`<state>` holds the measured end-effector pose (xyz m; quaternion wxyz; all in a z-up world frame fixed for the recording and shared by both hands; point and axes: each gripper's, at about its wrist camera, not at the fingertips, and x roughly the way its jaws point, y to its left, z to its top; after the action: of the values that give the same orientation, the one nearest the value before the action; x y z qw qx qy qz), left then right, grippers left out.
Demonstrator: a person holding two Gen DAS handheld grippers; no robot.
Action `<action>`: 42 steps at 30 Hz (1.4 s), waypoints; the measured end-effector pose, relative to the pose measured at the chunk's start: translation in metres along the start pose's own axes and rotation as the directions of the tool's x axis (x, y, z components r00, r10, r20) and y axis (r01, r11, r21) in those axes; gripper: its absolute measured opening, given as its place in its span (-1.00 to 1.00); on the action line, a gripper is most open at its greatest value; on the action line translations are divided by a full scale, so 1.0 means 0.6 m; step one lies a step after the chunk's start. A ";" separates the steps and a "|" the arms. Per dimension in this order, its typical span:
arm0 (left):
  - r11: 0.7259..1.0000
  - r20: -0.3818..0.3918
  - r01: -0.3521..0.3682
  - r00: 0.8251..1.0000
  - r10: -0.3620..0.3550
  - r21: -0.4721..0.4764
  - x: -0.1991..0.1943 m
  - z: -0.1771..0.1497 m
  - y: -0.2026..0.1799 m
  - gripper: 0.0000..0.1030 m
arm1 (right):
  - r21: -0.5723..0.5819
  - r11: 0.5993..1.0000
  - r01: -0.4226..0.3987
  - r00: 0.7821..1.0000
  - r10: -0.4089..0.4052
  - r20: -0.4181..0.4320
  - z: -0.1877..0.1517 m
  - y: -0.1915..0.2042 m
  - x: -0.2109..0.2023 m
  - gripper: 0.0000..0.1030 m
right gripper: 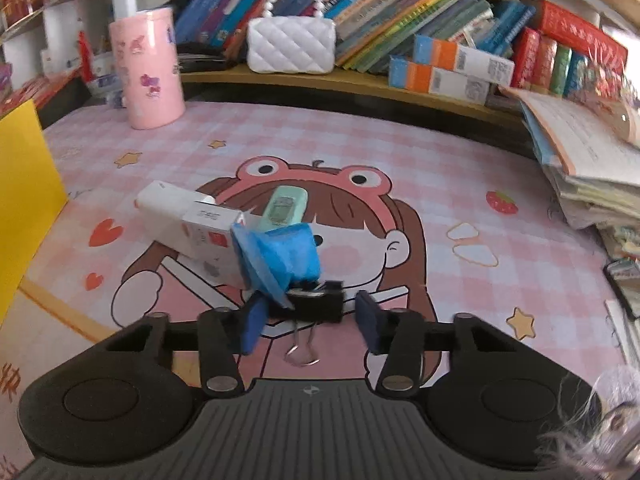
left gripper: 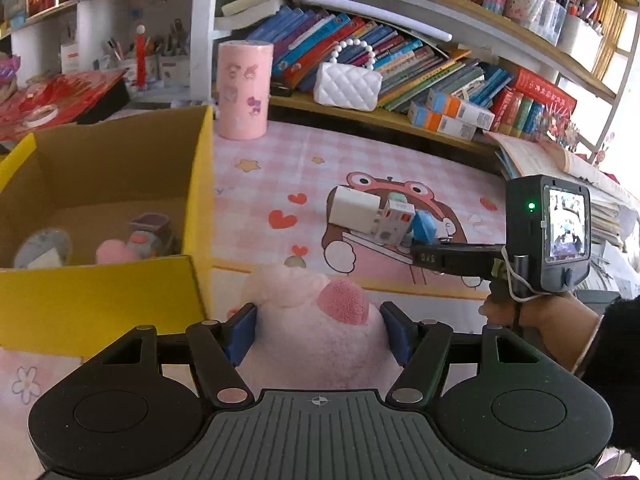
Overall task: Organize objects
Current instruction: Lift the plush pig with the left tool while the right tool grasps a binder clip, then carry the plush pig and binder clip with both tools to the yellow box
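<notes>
Item, pink plush toy [left gripper: 320,320]: held between the blue fingers [left gripper: 243,334] of the left gripper [left gripper: 320,336], raised beside the yellow cardboard box [left gripper: 100,292]; judged light, soft and compressible, best taken across its thick body. Item, black binder clip [right gripper: 316,303]: on the tabletop [right gripper: 460,184], against a blue piece [right gripper: 280,256] and white cartons [right gripper: 188,220]; right gripper [right gripper: 312,322] stands narrowed around it, the pads apparently not touching. Judged small, rigid and smooth, best pinched across its flat sides.
</notes>
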<state>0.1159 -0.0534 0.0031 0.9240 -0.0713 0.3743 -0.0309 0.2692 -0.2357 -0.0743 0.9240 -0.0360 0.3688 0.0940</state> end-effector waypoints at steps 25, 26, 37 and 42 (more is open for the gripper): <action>0.990 0.043 0.143 0.989 -0.143 -0.002 -0.081 -0.064 0.066 0.28 | 0.084 0.996 -0.018 0.999 0.016 0.028 -0.101 0.088 -0.247 -0.27; 0.989 0.047 0.145 0.988 -0.144 -0.009 -0.089 -0.069 0.075 0.28 | 0.071 0.997 -0.023 0.999 0.021 0.027 -0.108 0.101 -0.255 -0.27; 0.986 0.073 0.116 0.992 -0.108 -0.117 -0.178 -0.122 0.190 0.28 | -0.067 0.995 -0.080 0.996 0.082 0.024 -0.169 0.252 -0.333 -0.27; 0.983 0.078 0.095 0.993 -0.083 -0.159 -0.210 -0.143 0.238 0.28 | -0.090 0.991 -0.097 0.995 0.098 0.010 -0.192 0.306 -0.353 -0.27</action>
<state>-0.0338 0.0926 0.0066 0.9256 -0.1639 0.3389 -0.0389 0.0045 -0.1026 -0.0117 0.9185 -0.0588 0.3588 0.1557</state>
